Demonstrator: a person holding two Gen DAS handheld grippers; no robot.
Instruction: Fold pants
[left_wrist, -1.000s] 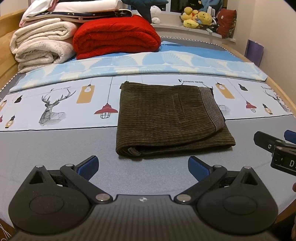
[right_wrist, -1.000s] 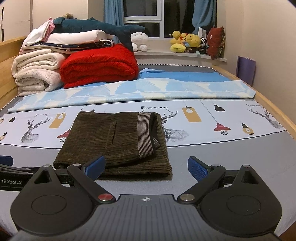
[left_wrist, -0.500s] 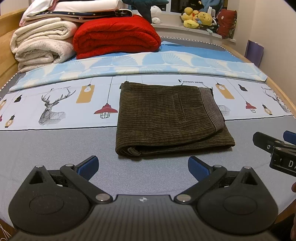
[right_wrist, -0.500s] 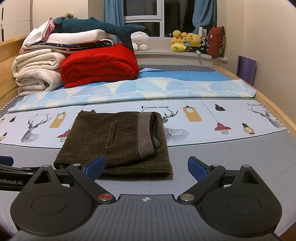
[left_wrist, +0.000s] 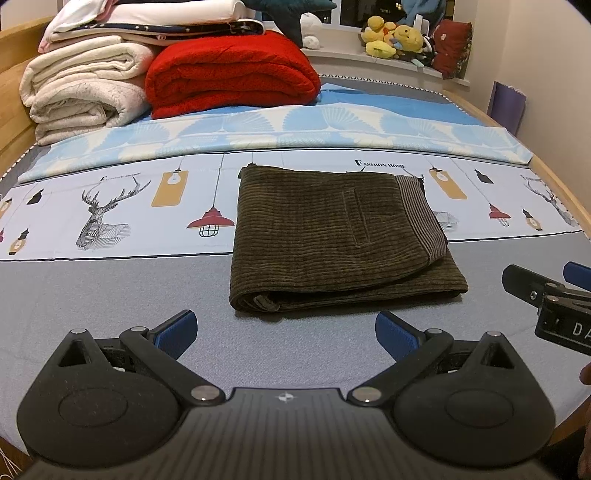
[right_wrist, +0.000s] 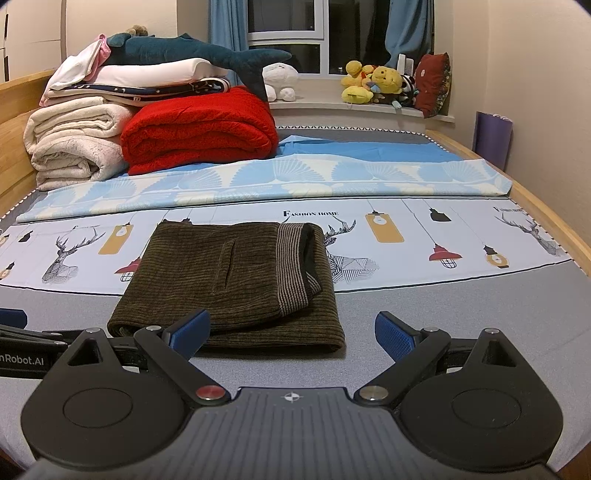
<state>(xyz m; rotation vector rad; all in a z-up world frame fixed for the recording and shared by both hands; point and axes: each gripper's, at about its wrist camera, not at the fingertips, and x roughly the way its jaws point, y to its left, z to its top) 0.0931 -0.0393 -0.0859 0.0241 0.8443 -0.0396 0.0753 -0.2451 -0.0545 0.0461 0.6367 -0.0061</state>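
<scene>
The dark olive corduroy pants (left_wrist: 332, 236) lie folded into a flat rectangle on the bed, with the striped waistband at their right end. They also show in the right wrist view (right_wrist: 236, 280). My left gripper (left_wrist: 284, 328) is open and empty, a little short of the pants' near edge. My right gripper (right_wrist: 291, 328) is open and empty, near the pants' near right corner. The right gripper's body shows at the right edge of the left wrist view (left_wrist: 546, 295).
The bed (left_wrist: 110, 288) has a grey sheet and a printed cover. A red blanket (left_wrist: 229, 74) and cream blankets (left_wrist: 81, 92) are stacked at the far left. Plush toys (right_wrist: 373, 81) sit on the windowsill. A wooden bed rail (right_wrist: 546, 221) runs along the right.
Both grippers stay open and nearly still. The pants have not moved.
</scene>
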